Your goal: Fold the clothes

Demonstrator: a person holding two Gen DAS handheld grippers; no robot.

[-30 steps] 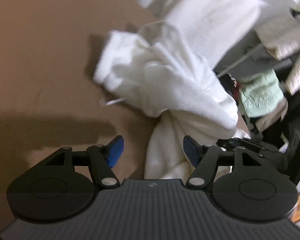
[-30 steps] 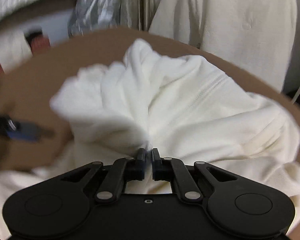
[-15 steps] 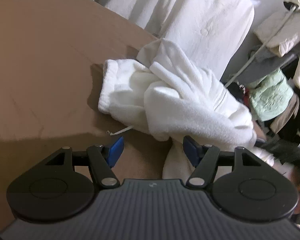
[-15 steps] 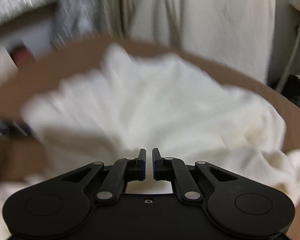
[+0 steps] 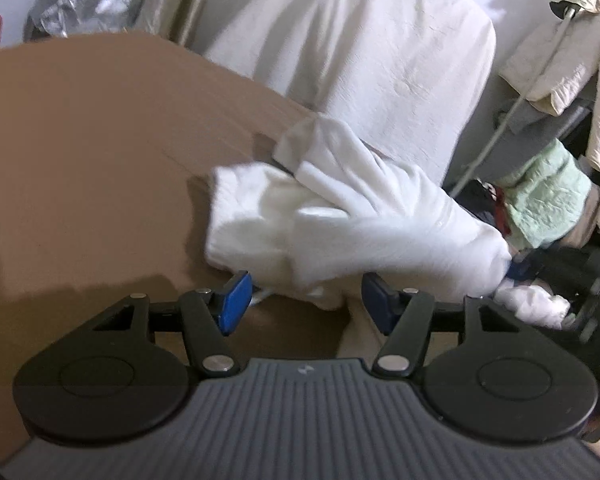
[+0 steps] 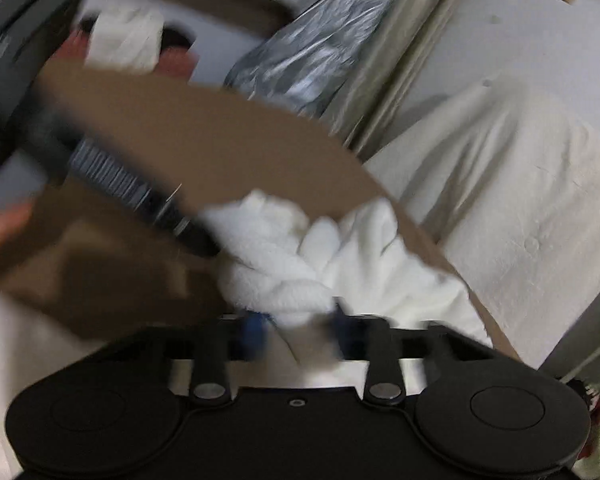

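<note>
Garment bunched on table — just beyond left gripper fingers.

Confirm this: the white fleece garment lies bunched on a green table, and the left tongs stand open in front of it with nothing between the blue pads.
One thing is wrong: the table is brown, not green, as the left wrist view shows. The rest holds: the white fleece garment lies bunched on it, and the left tongs stand open in front of it with nothing between the blue pads.
</note>
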